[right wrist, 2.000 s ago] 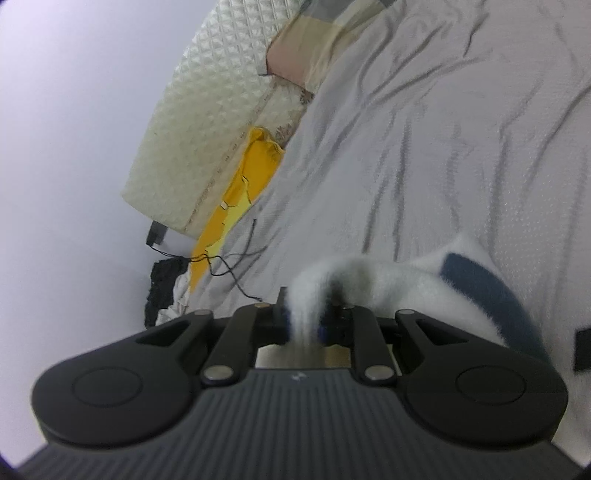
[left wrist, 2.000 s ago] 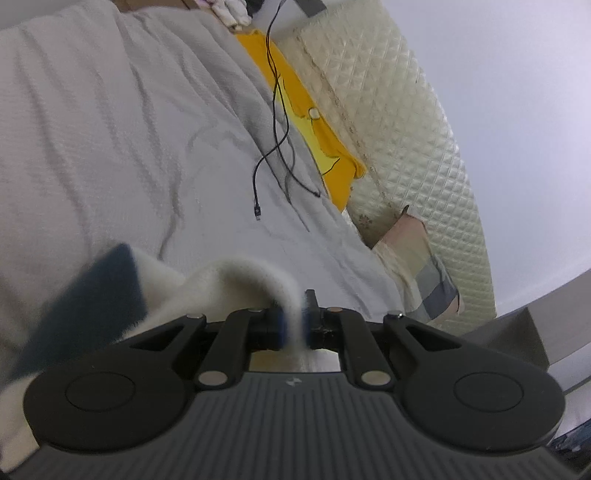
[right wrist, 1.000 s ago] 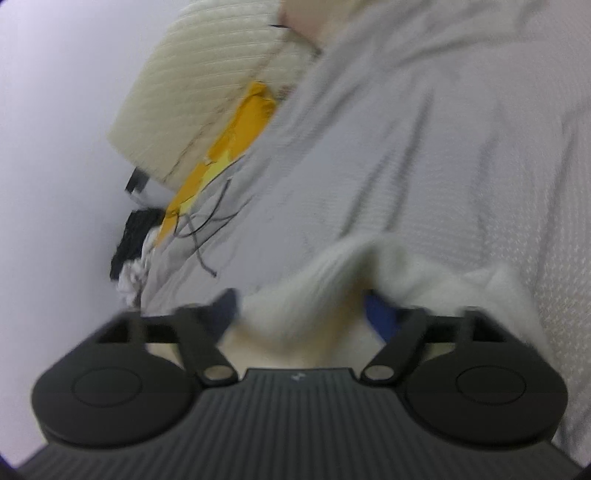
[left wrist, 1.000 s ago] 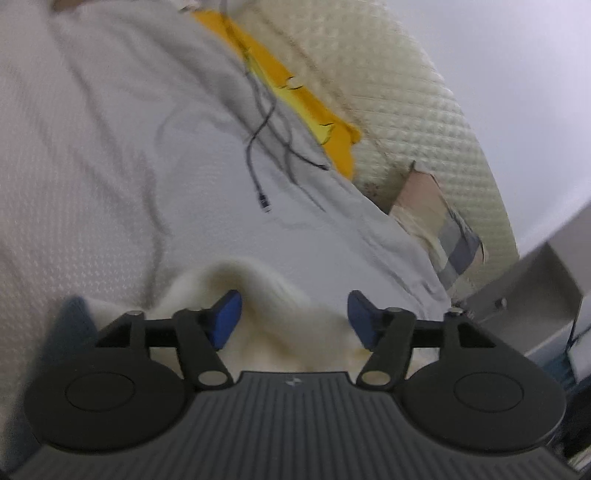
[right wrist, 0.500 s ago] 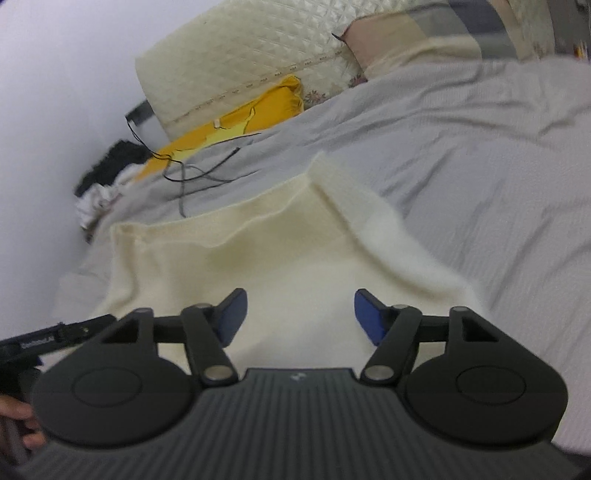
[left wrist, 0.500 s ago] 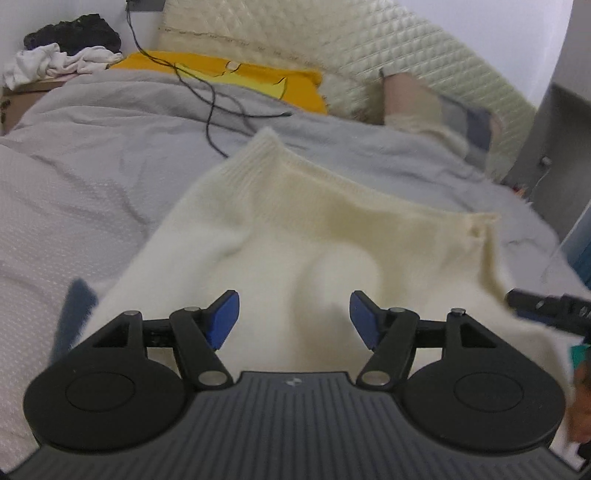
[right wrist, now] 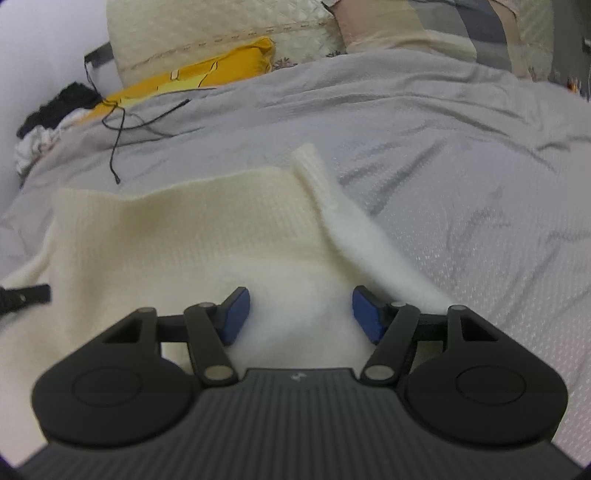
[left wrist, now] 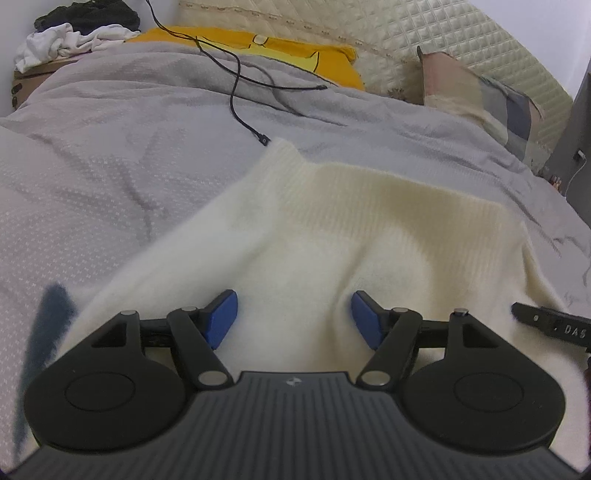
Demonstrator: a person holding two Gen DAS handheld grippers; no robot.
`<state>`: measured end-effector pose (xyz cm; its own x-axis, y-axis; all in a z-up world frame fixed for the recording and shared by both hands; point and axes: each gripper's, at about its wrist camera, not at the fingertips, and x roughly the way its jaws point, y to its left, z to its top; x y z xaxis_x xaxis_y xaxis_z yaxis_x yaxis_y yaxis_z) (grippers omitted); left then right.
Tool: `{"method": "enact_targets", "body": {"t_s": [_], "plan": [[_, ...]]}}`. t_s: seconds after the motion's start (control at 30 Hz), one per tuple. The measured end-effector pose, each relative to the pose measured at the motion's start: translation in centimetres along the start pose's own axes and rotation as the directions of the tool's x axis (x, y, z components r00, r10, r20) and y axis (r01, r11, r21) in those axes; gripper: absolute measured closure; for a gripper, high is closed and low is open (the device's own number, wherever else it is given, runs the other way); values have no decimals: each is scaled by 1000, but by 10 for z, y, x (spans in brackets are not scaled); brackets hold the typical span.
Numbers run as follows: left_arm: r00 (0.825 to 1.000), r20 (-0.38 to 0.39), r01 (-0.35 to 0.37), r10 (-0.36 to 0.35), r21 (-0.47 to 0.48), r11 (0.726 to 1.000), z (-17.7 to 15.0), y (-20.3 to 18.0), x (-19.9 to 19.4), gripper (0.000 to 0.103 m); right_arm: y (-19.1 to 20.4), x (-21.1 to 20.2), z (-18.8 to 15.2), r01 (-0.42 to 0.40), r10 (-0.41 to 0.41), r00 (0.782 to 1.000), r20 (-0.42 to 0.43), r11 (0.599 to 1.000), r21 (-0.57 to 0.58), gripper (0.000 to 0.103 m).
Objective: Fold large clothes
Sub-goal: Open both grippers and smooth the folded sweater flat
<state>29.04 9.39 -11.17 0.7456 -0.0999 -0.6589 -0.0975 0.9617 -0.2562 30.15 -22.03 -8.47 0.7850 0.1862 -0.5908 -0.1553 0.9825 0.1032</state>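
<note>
Both grippers hover low over the sweater [left wrist: 332,229], which lies spread on the grey bedspread [left wrist: 110,155]. The left gripper [left wrist: 293,315] stands wide, blue pads apart, nothing pinched, only cream knit beneath the gap. The right gripper [right wrist: 301,314] is also apart, its jaws having just been narrowing, and again no cloth is clamped between the pads; the fabric simply lies under them. In the left view the sweater's ribbed hem runs across the far side, a sleeve stretches to the far left with its cuff close to a black cable [left wrist: 236,85], and a dark blue stripe [left wrist: 48,325] shows at the near left edge. In the right view a sleeve [right wrist: 347,221] reaches away to the far right of the body, resting on the bedspread. Beyond, a yellow pillow [left wrist: 266,48] sits against the quilted headboard [left wrist: 424,33], and a plaid pillow [left wrist: 491,99] lies to the right. Clothes [left wrist: 74,33] are piled at the far left.
</note>
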Motion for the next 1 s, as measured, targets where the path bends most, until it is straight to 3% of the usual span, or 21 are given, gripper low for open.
{"method": "enact_targets", "body": {"t_s": [0.13, 0.27, 0.5, 0.7, 0.87, 1.0], "plan": [[999, 42, 1, -3, 40, 999, -3, -10, -22, 30, -4, -16, 1, -15, 15, 1000, 22, 1000, 19, 39], [996, 60, 55, -59, 59, 997, -10, -19, -51, 30, 3, -47, 3, -77, 72, 995, 62, 994, 74, 39], [990, 87, 94, -107, 142, 985, -32, -46, -109, 30, 35, -114, -20, -103, 101, 989, 104, 995, 11, 39], [987, 93, 106, -130, 223, 969, -54, -67, -145, 30, 47, -145, -39, -97, 100, 989, 112, 995, -30, 39], [995, 28, 87, -97, 249, 965, -71, -72, -142, 30, 40, -143, -57, -106, 104, 993, 54, 994, 36, 39], [999, -24, 41, -36, 267, 963, -79, -71, -118, 30, 41, -122, -70, -91, 91, 996, 3, 996, 20, 38]]}}
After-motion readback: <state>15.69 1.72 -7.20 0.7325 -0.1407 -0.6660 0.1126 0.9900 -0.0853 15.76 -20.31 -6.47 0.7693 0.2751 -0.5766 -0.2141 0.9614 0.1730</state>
